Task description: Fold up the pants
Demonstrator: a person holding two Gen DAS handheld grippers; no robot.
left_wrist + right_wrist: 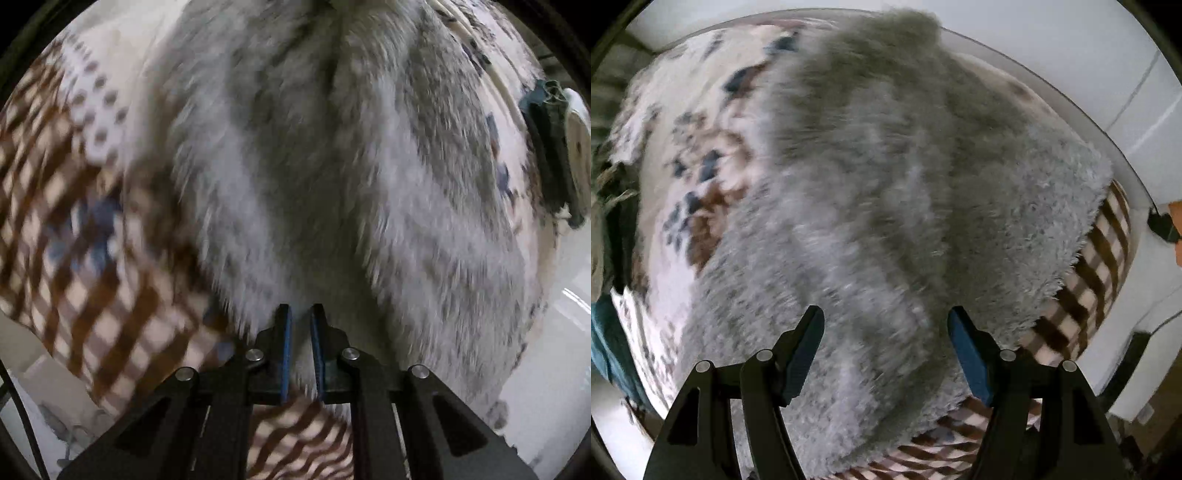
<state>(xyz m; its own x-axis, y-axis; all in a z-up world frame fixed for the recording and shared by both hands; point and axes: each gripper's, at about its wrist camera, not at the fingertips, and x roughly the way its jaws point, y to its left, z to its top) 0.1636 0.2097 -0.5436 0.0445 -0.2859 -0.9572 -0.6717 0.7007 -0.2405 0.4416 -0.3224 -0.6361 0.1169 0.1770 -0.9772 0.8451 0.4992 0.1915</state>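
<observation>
Grey shag pants (886, 221) lie along your patterned bedcover (701, 155), long axis running away from both grippers, far end near the cover's rim. Your left gripper (301, 321) sits nearest, jaws nearly together with fleece pinched between them. Your right gripper (886, 332) hovers spread over the near end; checked cover (1100, 266) lies bare to its right.

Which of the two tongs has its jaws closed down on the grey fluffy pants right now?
The left tongs: narrow jaws pinch the fluffy grey pants. The right tongs stand wide open above the fabric.
</observation>
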